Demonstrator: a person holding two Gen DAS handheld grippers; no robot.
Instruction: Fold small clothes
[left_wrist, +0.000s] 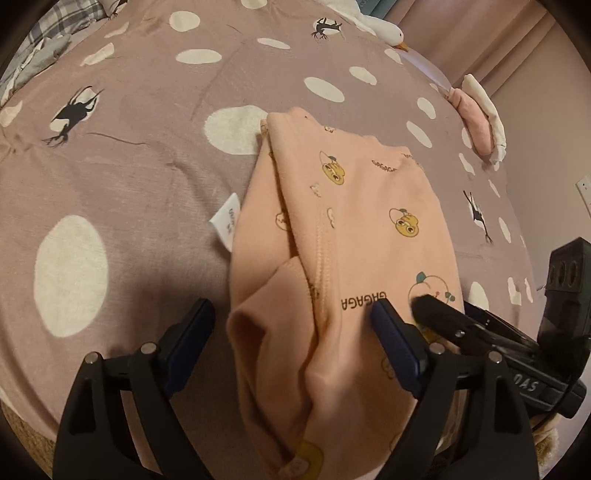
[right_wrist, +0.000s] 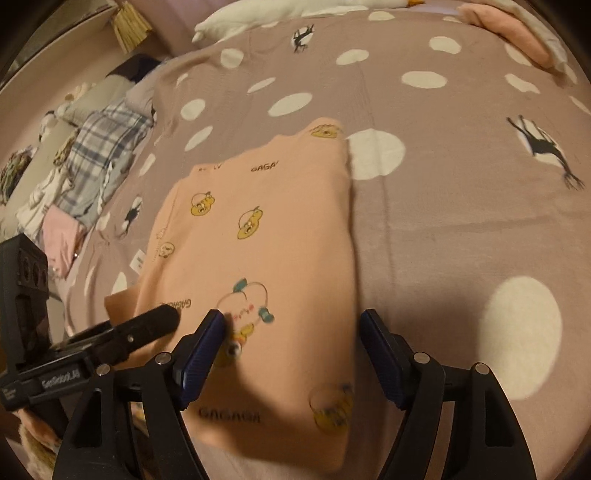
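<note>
Peach garment (left_wrist: 354, 229) lies on the spotted bedsheet (left_wrist: 129, 177), lengthwise folds apparently done into a narrow strip, final cross-fold judged outstanding; left gripper (left_wrist: 291, 332) and right gripper (right_wrist: 291, 336) both spread apart over its near end, gripping nothing.

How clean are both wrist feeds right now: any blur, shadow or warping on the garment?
Left wrist view: peach garment sharp, strong fisheye bulge, dark vignette corners. Right wrist view: garment softer, print near the right claw smeared, claw shadows across its near edge; warm dim light in both.
</note>
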